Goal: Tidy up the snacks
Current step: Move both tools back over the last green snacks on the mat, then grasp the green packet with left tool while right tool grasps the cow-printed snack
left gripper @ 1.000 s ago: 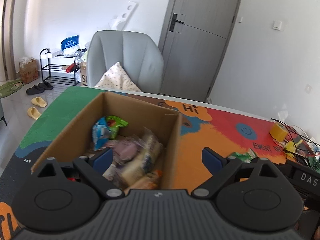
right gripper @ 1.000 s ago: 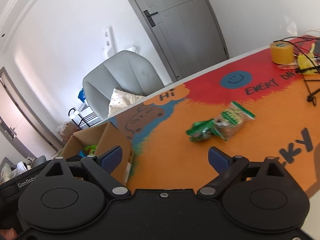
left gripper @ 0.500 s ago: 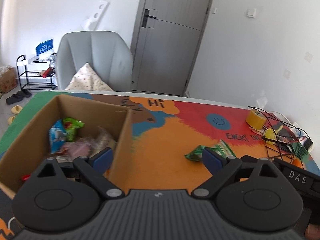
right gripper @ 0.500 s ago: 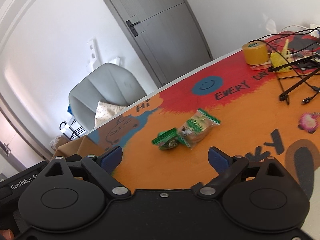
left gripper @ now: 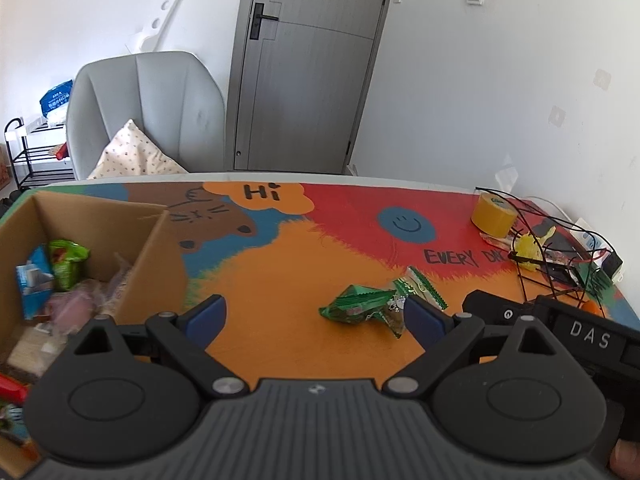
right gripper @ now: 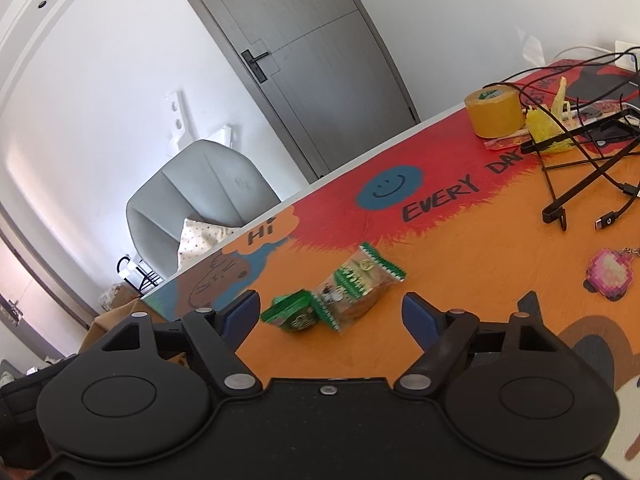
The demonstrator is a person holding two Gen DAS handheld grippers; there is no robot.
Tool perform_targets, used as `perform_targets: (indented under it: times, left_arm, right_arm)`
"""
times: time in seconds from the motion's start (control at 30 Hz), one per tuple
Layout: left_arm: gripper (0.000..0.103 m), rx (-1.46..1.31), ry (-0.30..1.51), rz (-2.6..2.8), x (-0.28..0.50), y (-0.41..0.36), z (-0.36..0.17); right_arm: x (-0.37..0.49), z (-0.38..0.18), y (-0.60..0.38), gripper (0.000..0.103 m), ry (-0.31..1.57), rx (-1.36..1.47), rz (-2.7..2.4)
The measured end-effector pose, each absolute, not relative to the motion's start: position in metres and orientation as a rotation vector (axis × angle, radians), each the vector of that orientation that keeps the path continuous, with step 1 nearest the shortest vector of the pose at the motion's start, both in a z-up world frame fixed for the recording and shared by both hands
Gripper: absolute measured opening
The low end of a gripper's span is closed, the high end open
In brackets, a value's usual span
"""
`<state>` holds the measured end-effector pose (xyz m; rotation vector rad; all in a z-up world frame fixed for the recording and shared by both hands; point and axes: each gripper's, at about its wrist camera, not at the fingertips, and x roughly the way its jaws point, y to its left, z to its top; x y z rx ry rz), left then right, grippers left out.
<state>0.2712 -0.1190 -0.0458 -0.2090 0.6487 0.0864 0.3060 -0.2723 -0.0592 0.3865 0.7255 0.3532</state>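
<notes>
Two snack packs lie together on the orange part of the table mat: a green packet [left gripper: 358, 304] [right gripper: 294, 313] and a clear, green-edged biscuit pack [left gripper: 420, 289] [right gripper: 360, 280]. A cardboard box [left gripper: 160, 240] at the left holds several snack packs [left gripper: 64, 268]. My left gripper [left gripper: 316, 314] is open and empty, over the mat between the box and the packs. My right gripper [right gripper: 330, 312] is open and empty, with both packs just ahead between its fingers. The right gripper's body also shows at the right of the left wrist view.
A yellow tape roll [left gripper: 494, 216] [right gripper: 494, 114], a black wire stand with cables [right gripper: 580, 148] and a pink keychain [right gripper: 610, 276] sit at the table's right. A grey chair [left gripper: 148, 112] with a cushion stands behind the table, beside a door [left gripper: 312, 60].
My left gripper has swung right, away from above the box toward the mat's middle. My right gripper has moved closer to the two packs, which now lie between its fingers.
</notes>
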Motion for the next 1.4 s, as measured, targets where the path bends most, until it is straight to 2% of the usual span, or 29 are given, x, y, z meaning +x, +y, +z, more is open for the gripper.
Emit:
perform_targets:
  times: [0.4,0.83,1.0,1.07,1.1,1.17,1.2,1.27,1.3,1.4]
  left_arm:
    - [0.095,-0.19,0.698,0.058,0.318,-0.14,-0.079]
    - [0.094,-0.225,0.643,0.087,0.347,-0.147,-0.116]
    - [0.092,-0.319,0.638,0.071,0.349,-0.136,-0.121]
    - [0.089,-0.346,0.619,0.078,0.347,-0.132,-0.121]
    - [0.084,-0.352,0.614,0.076,0.347,-0.131,-0.12]
    - [0.07,-0.366,0.615,0.058,0.348,-0.129,-0.122]
    - [0.059,-0.371,0.628,0.053,0.35,-0.129,-0.123]
    - [0.057,-0.377,0.626,0.052,0.349,-0.127,-0.125]
    - [0.051,-0.374,0.619,0.053,0.348,-0.127,-0.124]
    - [0.05,-0.375,0.611,0.057,0.345,-0.124,-0.122]
  right_arm:
    - [0.334,-0.084,-0.295,0.073,0.763,0.419,0.284]
    - [0.348,-0.094,-0.293,0.074,0.787,0.41,0.265]
    - [0.35,-0.097,-0.286,0.074,0.798,0.399,0.272]
    - [0.351,-0.098,-0.283,0.074,0.801,0.395,0.275]
    - [0.352,-0.099,-0.282,0.074,0.803,0.393,0.276]
    - [0.352,-0.099,-0.278,0.074,0.804,0.389,0.278]
    - [0.352,-0.099,-0.277,0.074,0.805,0.389,0.281]
    - [0.352,-0.099,-0.273,0.074,0.807,0.384,0.286]
    - [0.352,-0.099,-0.271,0.074,0.807,0.379,0.289]
    - [0.352,-0.1,-0.265,0.074,0.81,0.364,0.294]
